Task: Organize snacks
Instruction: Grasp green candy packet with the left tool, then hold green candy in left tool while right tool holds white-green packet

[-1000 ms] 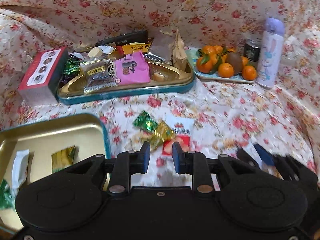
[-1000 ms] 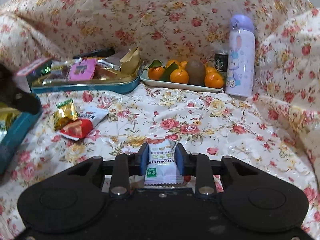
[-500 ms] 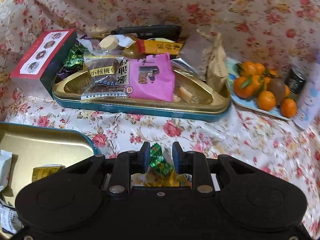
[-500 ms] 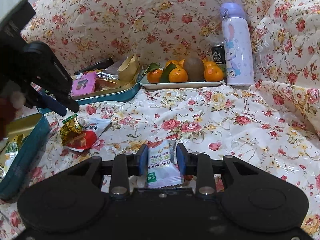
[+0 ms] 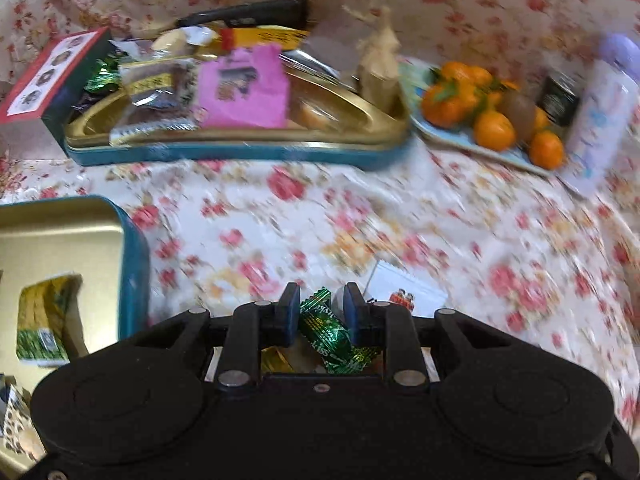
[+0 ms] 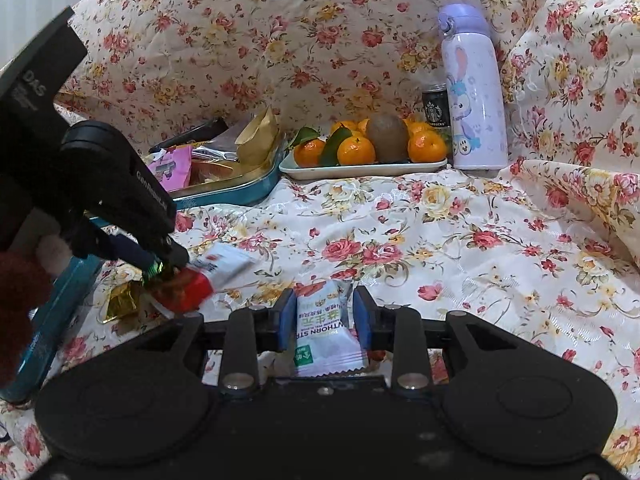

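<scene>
A green foil-wrapped candy (image 5: 326, 334) sits between the fingers of the left gripper (image 5: 319, 312), whose jaws are closing on it; the right pad looks to be against the wrapper, the left pad a little off it, though blur makes contact hard to judge. From the right wrist view the same gripper (image 6: 166, 258) reaches down to the cloth, its tips over a small heap: crinkled gold foil (image 6: 120, 300) and a flat red-and-white packet (image 6: 200, 280) lying just beside and partly under the candy.

The right gripper (image 6: 322, 312) holds its jaws narrowly apart with a white hawthorn-strip sachet (image 6: 326, 336) between them; the pads flank its crimped edges closely, and whether they press on it cannot be told.

To the left stands a teal tin (image 5: 134, 264) with a gold lining, holding a yellow-green packet (image 5: 46, 322). Farther back a second teal tin (image 5: 240, 150) is piled with snacks: a pink packet (image 5: 244, 92), a tan paper bag (image 5: 380, 68), clear-wrapped cakes. A red-topped box (image 5: 52, 72) touches its left end. Right of it a pale tray (image 6: 360, 168) carries mandarins (image 6: 356, 150) and a brown kiwi (image 6: 387, 138), then a dark Starbucks can (image 6: 436, 108) and a tall lilac rabbit-print flask (image 6: 472, 92).

Everything rests on a glossy floral cloth (image 6: 440, 240), which also drapes up behind and at the right.
</scene>
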A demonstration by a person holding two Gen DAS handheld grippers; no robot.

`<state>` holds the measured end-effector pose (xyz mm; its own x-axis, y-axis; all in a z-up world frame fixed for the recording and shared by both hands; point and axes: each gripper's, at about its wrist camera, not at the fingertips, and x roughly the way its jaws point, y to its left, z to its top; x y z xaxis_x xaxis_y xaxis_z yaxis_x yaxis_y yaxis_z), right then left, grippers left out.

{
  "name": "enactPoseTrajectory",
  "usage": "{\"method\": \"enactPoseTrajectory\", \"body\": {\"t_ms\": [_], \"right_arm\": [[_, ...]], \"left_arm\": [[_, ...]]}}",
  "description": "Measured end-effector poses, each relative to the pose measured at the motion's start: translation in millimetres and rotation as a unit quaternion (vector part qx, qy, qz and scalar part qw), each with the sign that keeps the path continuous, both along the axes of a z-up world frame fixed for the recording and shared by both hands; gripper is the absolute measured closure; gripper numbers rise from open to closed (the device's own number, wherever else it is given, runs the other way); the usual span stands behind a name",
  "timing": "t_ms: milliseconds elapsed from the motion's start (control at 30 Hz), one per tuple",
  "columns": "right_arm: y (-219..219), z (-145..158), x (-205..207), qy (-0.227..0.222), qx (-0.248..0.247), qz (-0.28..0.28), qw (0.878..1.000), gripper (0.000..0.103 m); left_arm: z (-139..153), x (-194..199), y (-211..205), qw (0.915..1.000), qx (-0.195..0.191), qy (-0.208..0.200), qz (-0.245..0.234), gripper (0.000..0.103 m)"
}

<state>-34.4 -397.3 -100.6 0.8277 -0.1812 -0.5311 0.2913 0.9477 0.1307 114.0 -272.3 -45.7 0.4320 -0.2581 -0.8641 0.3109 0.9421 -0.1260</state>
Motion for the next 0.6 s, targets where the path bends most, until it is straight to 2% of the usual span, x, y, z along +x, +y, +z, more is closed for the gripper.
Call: {"method": "enactPoseTrajectory", "body": {"t_ms": [300, 600], "right_arm": [[0.8, -0.2, 0.3, 0.000, -0.001, 0.000, 1.000, 0.071], [0.4, -0.5, -0.1, 0.000, 0.000, -0.001, 1.000, 0.071]], "left_arm": [[0.5, -32.4, 7.2, 0.9995, -0.009, 0.021, -0.020, 0.070], [1.1, -58.1, 24.7, 0.9990, -0.022, 0.021, -0.031, 0.070]]}}
